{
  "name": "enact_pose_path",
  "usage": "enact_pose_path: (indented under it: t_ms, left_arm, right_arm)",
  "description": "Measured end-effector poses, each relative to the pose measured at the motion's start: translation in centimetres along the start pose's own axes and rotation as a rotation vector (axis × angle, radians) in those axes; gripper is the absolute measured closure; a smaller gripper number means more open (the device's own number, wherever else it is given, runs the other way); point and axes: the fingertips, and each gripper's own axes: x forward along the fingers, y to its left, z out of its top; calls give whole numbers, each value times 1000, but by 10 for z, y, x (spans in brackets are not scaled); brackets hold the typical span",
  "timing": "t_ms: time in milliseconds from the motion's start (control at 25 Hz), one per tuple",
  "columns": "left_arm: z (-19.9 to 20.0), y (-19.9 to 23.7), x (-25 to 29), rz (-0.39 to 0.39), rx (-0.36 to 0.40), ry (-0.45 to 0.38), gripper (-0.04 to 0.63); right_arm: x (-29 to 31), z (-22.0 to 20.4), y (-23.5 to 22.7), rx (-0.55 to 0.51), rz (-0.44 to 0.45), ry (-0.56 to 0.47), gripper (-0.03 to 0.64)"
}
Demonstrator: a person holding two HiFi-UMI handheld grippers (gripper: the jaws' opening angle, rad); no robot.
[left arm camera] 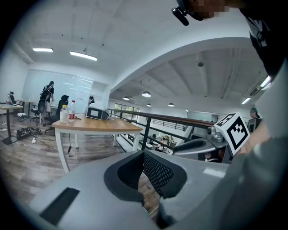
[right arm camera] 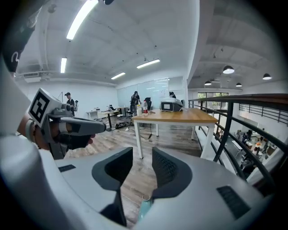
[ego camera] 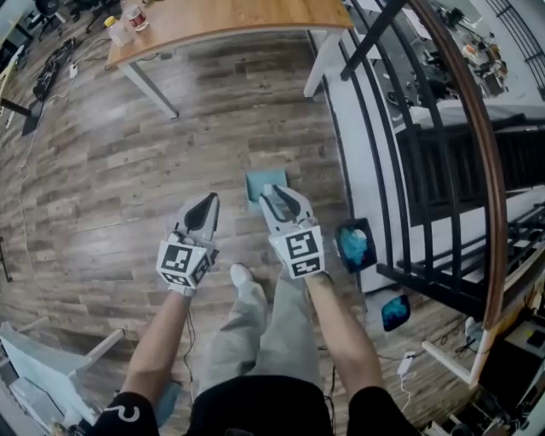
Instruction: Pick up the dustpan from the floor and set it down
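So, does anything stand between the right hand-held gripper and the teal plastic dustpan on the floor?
Nothing visible does. The right hand-held gripper, jaws apart, is over the teal plastic dustpan lying on the brown wooden floor, with no object between them.

— What lies on the wooden floor (ego camera: pixel 128 187)?
— A teal dustpan (ego camera: pixel 254 186), flat on the planks. Beyond it stands a white-legged table (ego camera: pixel 221 17) bearing bottles (ego camera: pixel 119 30).
— Anything else?
— Cables (ego camera: pixel 51 64) at the far left.
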Motion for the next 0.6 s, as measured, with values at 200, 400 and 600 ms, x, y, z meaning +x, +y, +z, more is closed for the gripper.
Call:
enact_pose_path:
  t_ms: [200,400,600]
  left_arm:
    - [-35,0,11,-11,-19,23,597]
    - [-55,3,16,-14,-35,34,597]
    - [-70,5,21,-23,-25,48,597]
  right_arm:
    - [23,-74,-5,-17,4,109,406]
    - [35,-130,-9,-7,1,204,370]
    - [51,-174,-7,-16,9,294,362]
